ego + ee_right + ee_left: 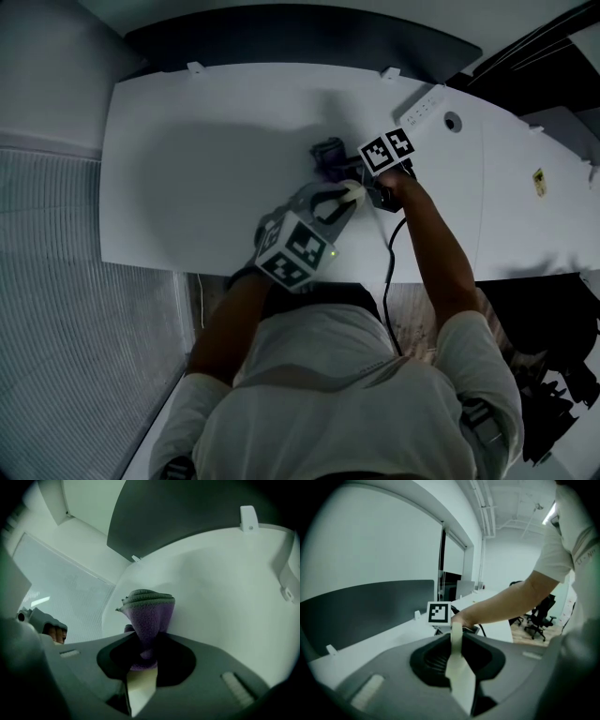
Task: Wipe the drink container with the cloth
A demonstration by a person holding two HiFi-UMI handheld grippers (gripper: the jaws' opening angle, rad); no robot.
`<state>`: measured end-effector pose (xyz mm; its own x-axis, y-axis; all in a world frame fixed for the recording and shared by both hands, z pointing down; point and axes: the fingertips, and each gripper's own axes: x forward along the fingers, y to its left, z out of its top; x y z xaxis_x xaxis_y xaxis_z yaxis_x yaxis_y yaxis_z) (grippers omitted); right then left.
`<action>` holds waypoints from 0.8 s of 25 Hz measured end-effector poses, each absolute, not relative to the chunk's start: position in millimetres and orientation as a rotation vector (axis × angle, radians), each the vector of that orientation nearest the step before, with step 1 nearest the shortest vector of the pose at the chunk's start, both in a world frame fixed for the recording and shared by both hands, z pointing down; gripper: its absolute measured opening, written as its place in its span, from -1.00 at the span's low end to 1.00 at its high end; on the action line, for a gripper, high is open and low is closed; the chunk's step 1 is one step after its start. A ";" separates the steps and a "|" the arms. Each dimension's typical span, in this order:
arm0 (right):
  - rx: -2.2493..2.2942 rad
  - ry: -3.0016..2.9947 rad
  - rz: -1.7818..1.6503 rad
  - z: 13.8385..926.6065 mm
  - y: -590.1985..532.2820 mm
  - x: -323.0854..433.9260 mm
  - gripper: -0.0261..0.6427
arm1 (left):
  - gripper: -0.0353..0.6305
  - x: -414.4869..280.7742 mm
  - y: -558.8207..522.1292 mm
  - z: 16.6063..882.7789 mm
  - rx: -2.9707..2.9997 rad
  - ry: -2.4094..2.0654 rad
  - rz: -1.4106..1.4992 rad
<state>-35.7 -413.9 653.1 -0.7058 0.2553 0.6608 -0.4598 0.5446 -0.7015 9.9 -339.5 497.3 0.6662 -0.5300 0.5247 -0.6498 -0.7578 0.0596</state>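
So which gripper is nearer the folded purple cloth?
Right. The right gripper is clamped on the purple cloth; the left gripper hangs apart from it, nearer the person.

Two tongs, left tongs (348, 195), right tongs (143, 657), one cloth (148, 612), one table (187, 169).

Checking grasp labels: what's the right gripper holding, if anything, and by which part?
A purple cloth, pinched at its bunched end between the jaws of the right gripper. The folded rest stands out beyond them.
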 end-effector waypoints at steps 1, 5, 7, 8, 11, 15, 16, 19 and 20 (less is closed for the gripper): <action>0.173 -2.031 1.209 653.1 -414.7 -35.0 -0.63 | -0.68 10.1 -339.3 497.5 2.641 -0.951 0.721; 0.247 -2.136 1.222 632.9 -426.2 -26.5 -0.63 | -0.64 8.0 -337.8 495.1 2.639 -0.959 0.681; 0.349 -2.229 1.249 612.1 -437.1 -13.7 -0.63 | -0.46 4.8 -336.7 486.5 2.651 -0.968 0.628; 0.419 -2.273 1.253 600.7 -442.4 -3.6 -0.63 | -0.41 3.0 -336.3 480.2 2.661 -0.974 0.599; 0.679 -2.384 1.189 563.6 -449.6 36.1 -0.63 | -0.38 -4.1 -334.9 455.6 2.689 -0.993 0.500; 1.042 -2.479 1.052 513.6 -432.5 82.0 -0.63 | -0.39 -21.8 -330.2 412.6 2.726 -1.042 0.311; 1.121 -2.500 1.023 501.1 -425.4 90.8 -0.63 | -0.43 -26.4 -328.0 403.3 2.741 -1.055 0.283; 1.317 -2.559 0.928 461.3 -400.0 110.9 -0.63 | -0.59 -36.8 -319.0 377.1 2.799 -1.078 0.235; 1.363 -2.579 0.891 447.2 -390.0 114.8 -0.63 | -0.63 -40.3 -315.6 367.8 2.809 -1.086 0.209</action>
<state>114.8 -390.0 447.2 -0.5972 -0.7274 0.3380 -0.7810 0.4312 -0.4518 -40.3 -315.6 367.8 0.7328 -0.6583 0.1724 -0.6752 -0.7349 0.0640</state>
